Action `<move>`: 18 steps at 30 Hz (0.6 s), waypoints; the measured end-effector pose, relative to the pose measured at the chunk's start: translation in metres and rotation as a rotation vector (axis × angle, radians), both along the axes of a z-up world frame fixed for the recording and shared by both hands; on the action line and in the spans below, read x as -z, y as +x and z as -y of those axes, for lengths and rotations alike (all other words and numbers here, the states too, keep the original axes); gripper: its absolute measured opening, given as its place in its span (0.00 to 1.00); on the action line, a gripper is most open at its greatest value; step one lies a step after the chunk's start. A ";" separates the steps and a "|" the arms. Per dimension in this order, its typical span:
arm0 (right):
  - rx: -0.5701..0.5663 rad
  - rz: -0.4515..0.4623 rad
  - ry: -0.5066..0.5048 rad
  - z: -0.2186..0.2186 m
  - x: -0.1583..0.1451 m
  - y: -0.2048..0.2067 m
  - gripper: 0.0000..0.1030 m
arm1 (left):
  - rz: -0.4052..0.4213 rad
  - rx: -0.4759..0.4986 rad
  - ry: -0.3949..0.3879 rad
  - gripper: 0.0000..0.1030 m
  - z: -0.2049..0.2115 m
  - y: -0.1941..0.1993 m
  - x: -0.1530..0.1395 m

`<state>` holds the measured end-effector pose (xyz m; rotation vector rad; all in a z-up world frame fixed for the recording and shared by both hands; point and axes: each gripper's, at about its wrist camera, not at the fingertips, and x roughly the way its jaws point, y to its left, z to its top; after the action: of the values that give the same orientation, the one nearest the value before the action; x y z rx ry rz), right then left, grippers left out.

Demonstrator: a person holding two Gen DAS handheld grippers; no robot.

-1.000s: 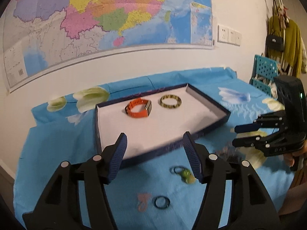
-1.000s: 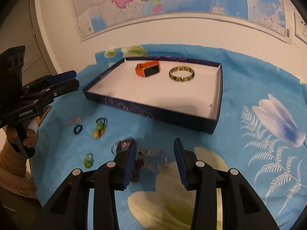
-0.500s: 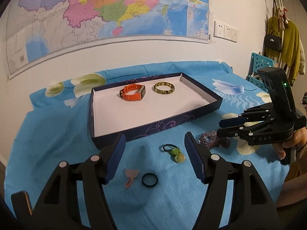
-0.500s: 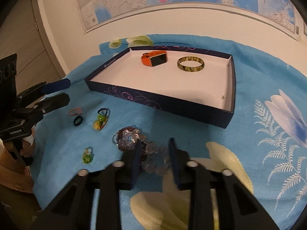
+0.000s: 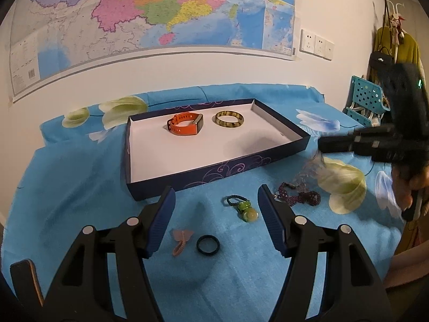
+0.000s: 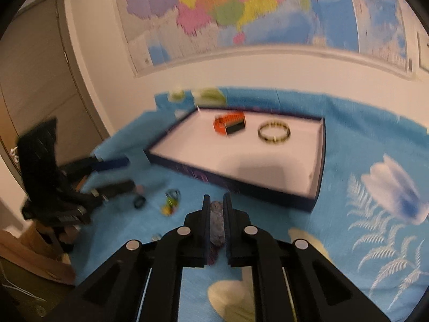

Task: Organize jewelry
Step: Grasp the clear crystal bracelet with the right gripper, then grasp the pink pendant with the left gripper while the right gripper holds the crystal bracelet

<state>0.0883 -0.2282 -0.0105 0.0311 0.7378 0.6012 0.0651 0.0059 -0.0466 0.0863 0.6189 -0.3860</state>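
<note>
Two pieces lie in the tray; right tongs clench the beaded bracelet; left tongs, released, at six o'clock of four loose trinkets.

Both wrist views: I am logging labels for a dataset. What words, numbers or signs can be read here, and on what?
No text is legible.
wall map: print too small to read.
tray: purple swirls only, no letters.
left gripper: pale label on its body, blurred.
right gripper: any marking blurred.
</note>
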 end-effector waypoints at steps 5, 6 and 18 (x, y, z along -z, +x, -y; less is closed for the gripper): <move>0.016 0.050 0.011 0.003 -0.017 0.000 0.07 | 0.003 0.023 -0.002 0.61 0.002 -0.006 0.001; 0.020 0.052 0.012 0.005 -0.018 0.000 0.07 | 0.002 0.027 -0.001 0.61 0.002 -0.008 0.001; 0.100 -0.028 -0.010 0.019 0.014 0.007 0.08 | -0.014 0.043 0.022 0.61 0.002 -0.017 0.007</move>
<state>0.0954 -0.2476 -0.0244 0.0666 0.7622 0.5024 0.0480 0.0038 -0.0533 0.1182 0.6364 -0.4222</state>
